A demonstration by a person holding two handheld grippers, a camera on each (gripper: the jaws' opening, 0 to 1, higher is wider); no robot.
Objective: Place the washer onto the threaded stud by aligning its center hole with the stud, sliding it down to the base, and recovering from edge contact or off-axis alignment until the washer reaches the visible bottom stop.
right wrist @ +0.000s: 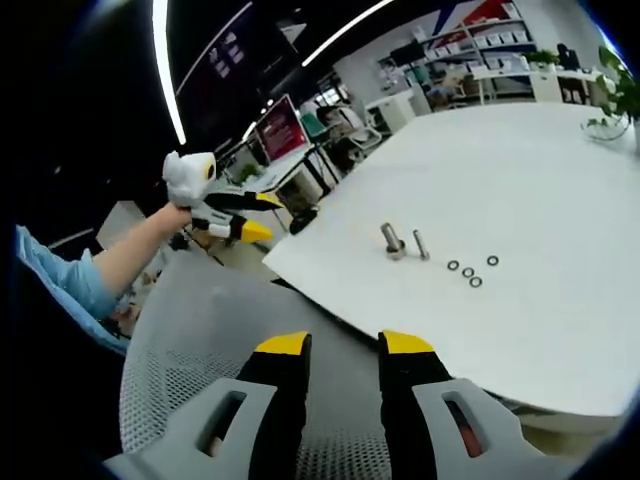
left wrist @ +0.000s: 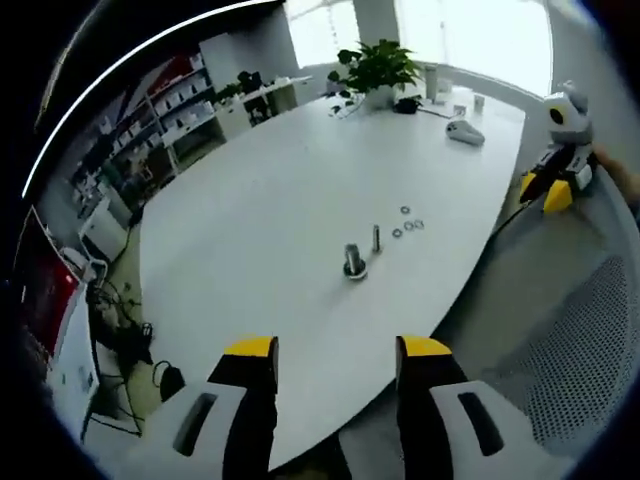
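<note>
I held my left gripper and right gripper spread and empty, well back from the washers lying loose just beside the threaded stud, since nothing was picked yet.

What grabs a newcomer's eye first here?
The big white table, bare but for a small cluster near its edge: two upright studs and loose washers beside them. Both grippers are held off the table with jaws open and empty: left gripper, right gripper.
</note>
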